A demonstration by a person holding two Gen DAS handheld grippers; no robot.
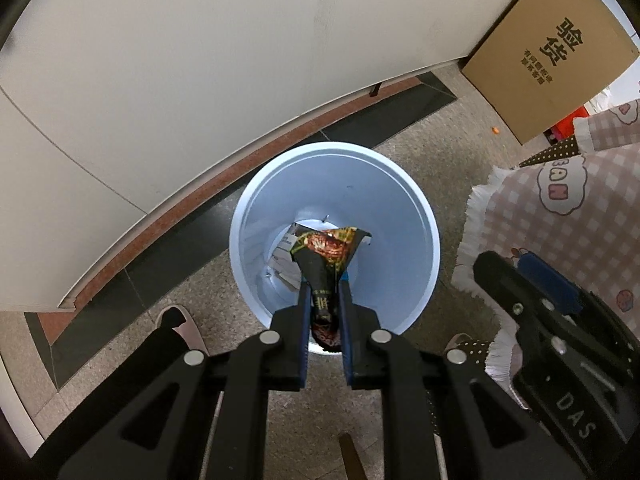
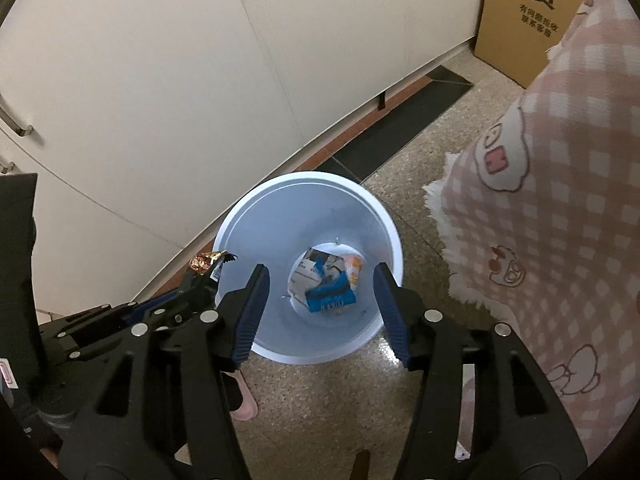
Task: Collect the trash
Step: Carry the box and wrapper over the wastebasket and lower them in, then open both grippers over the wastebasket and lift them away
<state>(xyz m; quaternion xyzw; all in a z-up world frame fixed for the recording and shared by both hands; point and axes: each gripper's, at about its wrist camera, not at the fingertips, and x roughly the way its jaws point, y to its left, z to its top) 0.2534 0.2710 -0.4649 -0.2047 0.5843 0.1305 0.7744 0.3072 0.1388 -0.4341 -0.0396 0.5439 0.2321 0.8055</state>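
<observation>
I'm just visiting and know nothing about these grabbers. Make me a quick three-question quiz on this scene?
1. True or false: the left gripper is shut on the dark snack wrapper.
2. The right gripper is: A) open and holding nothing, B) clamping a bottle.
3. What lies at the bottom of the white bin?

Key: 1 true. 2 A. 3 Crumpled blue-and-white packaging.
</observation>
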